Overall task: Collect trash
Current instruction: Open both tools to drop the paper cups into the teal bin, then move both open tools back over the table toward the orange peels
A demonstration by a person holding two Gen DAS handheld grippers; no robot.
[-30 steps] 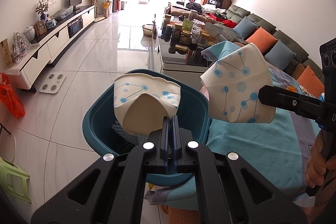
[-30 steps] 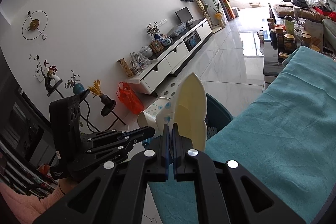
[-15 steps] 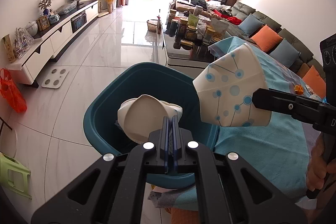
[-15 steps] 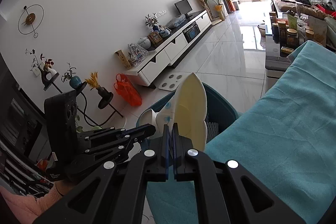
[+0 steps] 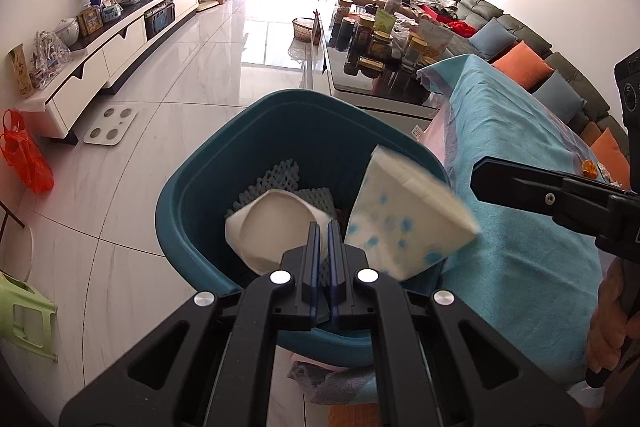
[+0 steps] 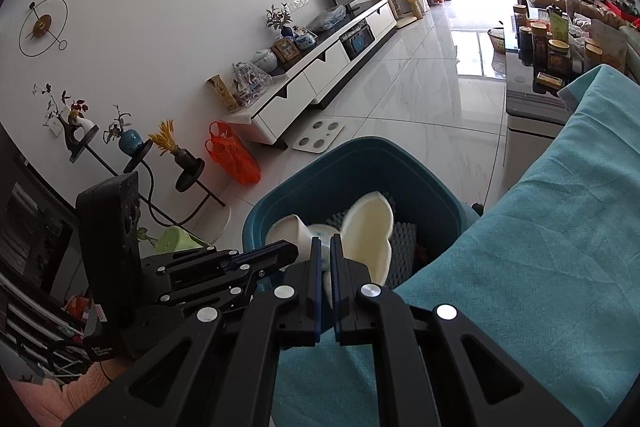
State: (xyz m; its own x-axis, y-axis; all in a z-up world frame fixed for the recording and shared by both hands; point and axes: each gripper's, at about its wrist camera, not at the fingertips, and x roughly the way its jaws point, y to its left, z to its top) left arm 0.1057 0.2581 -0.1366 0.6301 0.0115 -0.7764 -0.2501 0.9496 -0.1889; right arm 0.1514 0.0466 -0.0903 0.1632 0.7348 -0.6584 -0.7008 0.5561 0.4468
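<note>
A teal trash bin [image 5: 208, 179] stands on the floor beside the teal-covered table [image 5: 520, 163]; it also shows in the right wrist view [image 6: 288, 195]. My left gripper [image 5: 324, 231] is slightly open over the bin, and a squashed white paper cup [image 5: 276, 227] lies just beyond its tips. A second cup with blue dots [image 5: 404, 223] is blurred in the air over the bin's right rim, apart from my right gripper [image 5: 480, 171]. In the right wrist view my right gripper [image 6: 326, 247] stands slightly open with that cup [image 6: 368, 231] just ahead.
Grey foam netting [image 5: 280, 179] lies in the bin. A white scale [image 5: 110, 127], a red bag [image 5: 26, 159] and a TV cabinet [image 5: 112, 39] are left. A green stool [image 5: 24, 319] is near left. A glass table with jars [image 5: 380, 47] is behind.
Both grippers moved down over the bin and their jaws parted. The left cup dropped into the bin; the right cup left the right gripper and is falling.
</note>
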